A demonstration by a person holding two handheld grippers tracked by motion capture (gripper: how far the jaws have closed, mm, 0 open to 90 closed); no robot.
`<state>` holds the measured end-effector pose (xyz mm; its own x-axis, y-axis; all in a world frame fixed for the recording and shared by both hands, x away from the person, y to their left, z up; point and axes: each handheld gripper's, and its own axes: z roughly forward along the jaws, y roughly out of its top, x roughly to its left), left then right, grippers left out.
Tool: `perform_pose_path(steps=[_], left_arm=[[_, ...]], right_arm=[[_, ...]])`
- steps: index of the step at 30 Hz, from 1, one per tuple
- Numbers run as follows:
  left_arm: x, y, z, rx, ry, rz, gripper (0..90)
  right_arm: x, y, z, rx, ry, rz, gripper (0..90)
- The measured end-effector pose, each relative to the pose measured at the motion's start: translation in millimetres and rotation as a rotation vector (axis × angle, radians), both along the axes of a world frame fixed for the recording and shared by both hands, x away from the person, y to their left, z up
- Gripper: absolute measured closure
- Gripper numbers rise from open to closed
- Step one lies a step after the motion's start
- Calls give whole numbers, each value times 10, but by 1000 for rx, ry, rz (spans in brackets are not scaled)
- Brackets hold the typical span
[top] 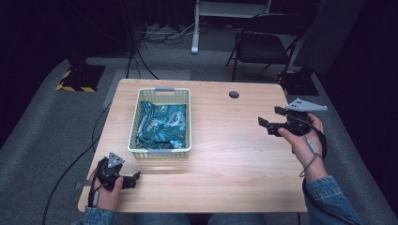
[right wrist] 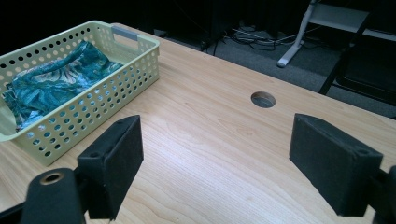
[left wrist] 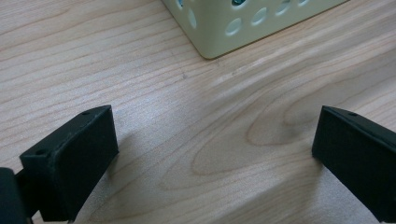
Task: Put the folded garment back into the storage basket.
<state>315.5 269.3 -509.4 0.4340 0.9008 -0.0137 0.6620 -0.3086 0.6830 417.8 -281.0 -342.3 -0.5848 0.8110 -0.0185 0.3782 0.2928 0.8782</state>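
Teal patterned cloth lies bunched inside the pale-green perforated plastic basket on the wooden surface, while the left gripper and right gripper flank it, both spread and empty, seemingly poised to reach in.

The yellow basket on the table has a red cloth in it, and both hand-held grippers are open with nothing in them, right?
Almost. The cloth is not red: it is teal-green with a pale pattern, as the high view and the right gripper view show. The rest holds: it lies in the yellow basket on the table, and the left hand-held gripper and right hand-held gripper are both open and empty.
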Motion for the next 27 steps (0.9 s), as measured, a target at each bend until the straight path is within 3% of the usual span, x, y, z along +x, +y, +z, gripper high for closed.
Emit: perform_pose_path(steps=[18,24,27], left_arm=[[4,1,0,-2,1,-3,2],[4,1,0,-2,2,-3,2],[4,1,0,-2,2,-3,2]], right_arm=[[-113,-168,-152,-16,23,-30,182],[-156,-254,-197,-34,28,-37,180],[-176,-280,-221,-66,33,-30,179]])
